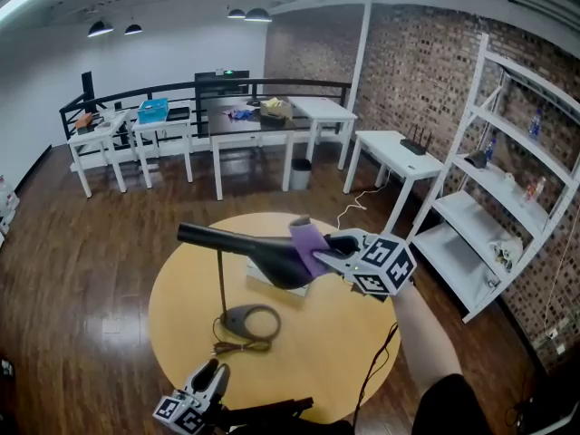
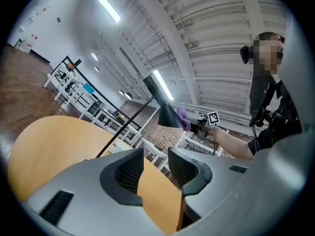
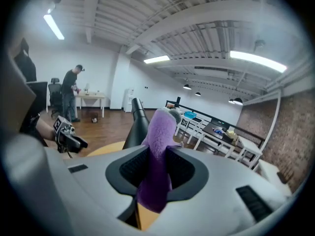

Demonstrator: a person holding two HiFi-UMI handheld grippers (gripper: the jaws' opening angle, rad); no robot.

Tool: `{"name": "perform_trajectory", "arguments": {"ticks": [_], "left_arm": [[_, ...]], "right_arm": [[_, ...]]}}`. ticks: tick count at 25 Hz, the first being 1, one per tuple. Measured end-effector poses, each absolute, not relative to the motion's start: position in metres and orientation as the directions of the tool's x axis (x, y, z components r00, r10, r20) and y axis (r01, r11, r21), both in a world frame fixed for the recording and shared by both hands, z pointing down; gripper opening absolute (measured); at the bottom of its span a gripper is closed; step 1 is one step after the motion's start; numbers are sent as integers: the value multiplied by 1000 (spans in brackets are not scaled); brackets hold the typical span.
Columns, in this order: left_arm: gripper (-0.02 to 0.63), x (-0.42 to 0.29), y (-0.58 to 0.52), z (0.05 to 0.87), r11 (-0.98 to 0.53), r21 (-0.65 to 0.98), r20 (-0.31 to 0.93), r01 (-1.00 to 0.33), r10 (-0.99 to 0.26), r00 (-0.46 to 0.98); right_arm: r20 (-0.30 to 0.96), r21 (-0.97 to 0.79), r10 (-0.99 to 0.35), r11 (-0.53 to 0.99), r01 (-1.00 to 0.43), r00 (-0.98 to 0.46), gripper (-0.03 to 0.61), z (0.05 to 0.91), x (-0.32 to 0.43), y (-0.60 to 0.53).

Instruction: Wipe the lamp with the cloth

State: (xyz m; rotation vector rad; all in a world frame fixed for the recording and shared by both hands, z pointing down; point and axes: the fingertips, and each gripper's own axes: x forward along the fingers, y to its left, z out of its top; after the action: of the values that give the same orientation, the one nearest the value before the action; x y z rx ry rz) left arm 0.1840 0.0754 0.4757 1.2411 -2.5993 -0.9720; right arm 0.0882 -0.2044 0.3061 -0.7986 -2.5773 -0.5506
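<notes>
A black desk lamp stands on the round yellow table [image 1: 181, 297]; its base [image 1: 250, 321] is near the middle and its long head [image 1: 258, 250] hangs level above it. My right gripper [image 1: 324, 259] is shut on a purple cloth [image 1: 308, 243], which lies against the wide end of the lamp head. In the right gripper view the cloth [image 3: 158, 146] fills the space between the jaws, with the lamp head [image 3: 136, 126] just behind it. My left gripper [image 1: 214, 377] is low at the table's near edge, open and holding nothing, away from the lamp [image 2: 165, 113].
A white flat object [image 1: 261, 279] lies on the table under the lamp head. A black cable [image 1: 379, 361] runs off the table's near right side. White tables [image 1: 317, 116] stand at the back and a white shelf rack [image 1: 489, 207] at the right. A person [image 3: 73, 93] stands far off.
</notes>
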Motion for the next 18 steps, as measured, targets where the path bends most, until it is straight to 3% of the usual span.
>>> {"name": "perform_trajectory", "arguments": {"ticks": [3, 12, 18], "left_arm": [[152, 178, 85, 478, 473, 586, -182, -659, -715, -675], [152, 155, 115, 463, 507, 554, -248, -660, -656, -713], [152, 151, 130, 459, 523, 559, -265, -643, -623, -736]], "right_arm": [[463, 342, 433, 718, 607, -773, 101, 292, 75, -185], [457, 360, 571, 582, 729, -682, 101, 269, 22, -72], [521, 216, 679, 481, 850, -517, 101, 256, -17, -10]]}}
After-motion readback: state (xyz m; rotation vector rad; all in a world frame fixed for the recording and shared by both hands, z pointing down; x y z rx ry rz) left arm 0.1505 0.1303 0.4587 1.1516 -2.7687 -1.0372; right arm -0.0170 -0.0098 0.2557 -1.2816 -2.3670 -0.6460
